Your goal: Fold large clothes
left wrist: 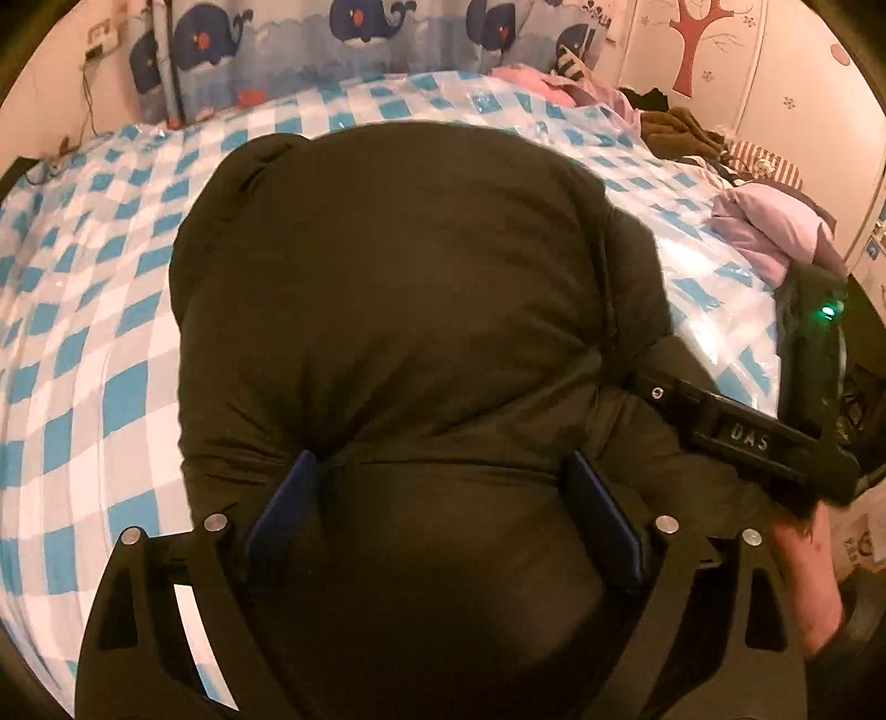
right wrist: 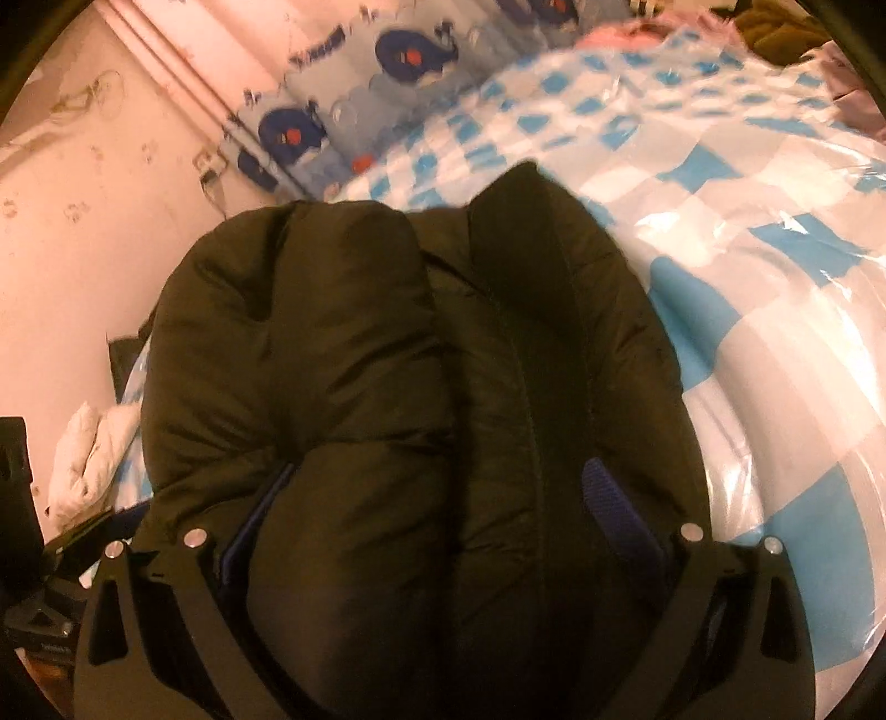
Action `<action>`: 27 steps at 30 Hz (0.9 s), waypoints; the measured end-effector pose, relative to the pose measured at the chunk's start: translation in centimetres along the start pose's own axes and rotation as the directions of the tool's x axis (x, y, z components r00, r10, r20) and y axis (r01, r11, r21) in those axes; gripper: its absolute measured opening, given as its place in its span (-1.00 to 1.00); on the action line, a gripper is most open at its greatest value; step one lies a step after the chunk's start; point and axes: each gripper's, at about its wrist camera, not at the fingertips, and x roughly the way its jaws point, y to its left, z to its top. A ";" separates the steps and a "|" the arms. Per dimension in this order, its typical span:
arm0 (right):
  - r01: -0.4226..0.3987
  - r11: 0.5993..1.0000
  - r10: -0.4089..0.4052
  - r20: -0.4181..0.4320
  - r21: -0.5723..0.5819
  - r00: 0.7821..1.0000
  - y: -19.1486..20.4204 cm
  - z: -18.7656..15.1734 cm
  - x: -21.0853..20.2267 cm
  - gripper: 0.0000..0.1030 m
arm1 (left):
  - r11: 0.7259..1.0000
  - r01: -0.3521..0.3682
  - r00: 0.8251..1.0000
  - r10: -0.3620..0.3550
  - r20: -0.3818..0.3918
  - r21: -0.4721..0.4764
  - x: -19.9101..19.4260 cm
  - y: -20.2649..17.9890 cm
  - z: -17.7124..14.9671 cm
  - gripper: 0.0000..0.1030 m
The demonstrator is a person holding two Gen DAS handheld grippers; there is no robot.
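Black puffy jacket [left wrist: 387, 288] lies bunched on the bed's blue-and-white checked cover [left wrist: 83, 310], which looks wrapped in clear plastic film. It fills the centre of both views.

Left gripper [left wrist: 443, 498]: blue pads spread wide, thick padded fabric bulging between them. Pads touch the fabric at both flanks; whether they truly clamp it cannot be told.

Right gripper [right wrist: 437, 498]: likewise spread around a fat roll of jacket, pads pressed into its sides. In the left view this tool enters from 3 o'clock, its nose tucked under the jacket's edge. Right view is motion-blurred toward 1 o'clock.

Judgement: a fold of the bulk is in hand, both tools gathering the near hem.

To do it well:
- bite deep, since slick shell fabric slips from shallow holds
- lift both sides level, so the fold line runs straight
- carry the hem toward 12 o'clock, then press air out

Loose clothes pile [left wrist: 764, 221] sits at 2 o'clock, well apart. Whale-print curtain [left wrist: 354, 33] hangs at 12 o'clock.
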 end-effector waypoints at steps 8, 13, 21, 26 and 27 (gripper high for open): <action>0.058 0.998 -0.058 0.003 0.018 0.998 0.2 3.6 -6.4 0.86 | 0.878 0.169 0.985 -0.170 0.038 -0.449 -3.3 13.6 -0.5 0.67; 0.059 0.996 -0.044 -0.222 0.061 0.974 -1.6 3.9 -2.9 0.86 | 0.793 0.268 0.936 -0.349 -0.046 -0.547 2.2 15.2 -2.1 0.70; -0.005 0.984 0.052 -0.257 0.178 0.965 -4.4 4.0 -3.8 0.86 | 0.762 0.347 0.899 -0.436 -0.037 -0.547 3.3 14.5 -2.4 0.76; -0.068 0.962 0.163 -0.358 0.263 0.920 -4.0 1.9 -1.4 0.89 | 0.747 0.371 0.875 -0.480 -0.061 -0.552 4.8 12.9 -1.9 0.83; -0.112 0.952 0.211 -0.344 0.287 0.915 -3.6 1.4 -0.9 0.89 | 0.780 0.352 0.891 -0.449 -0.072 -0.518 4.5 11.8 -1.6 0.83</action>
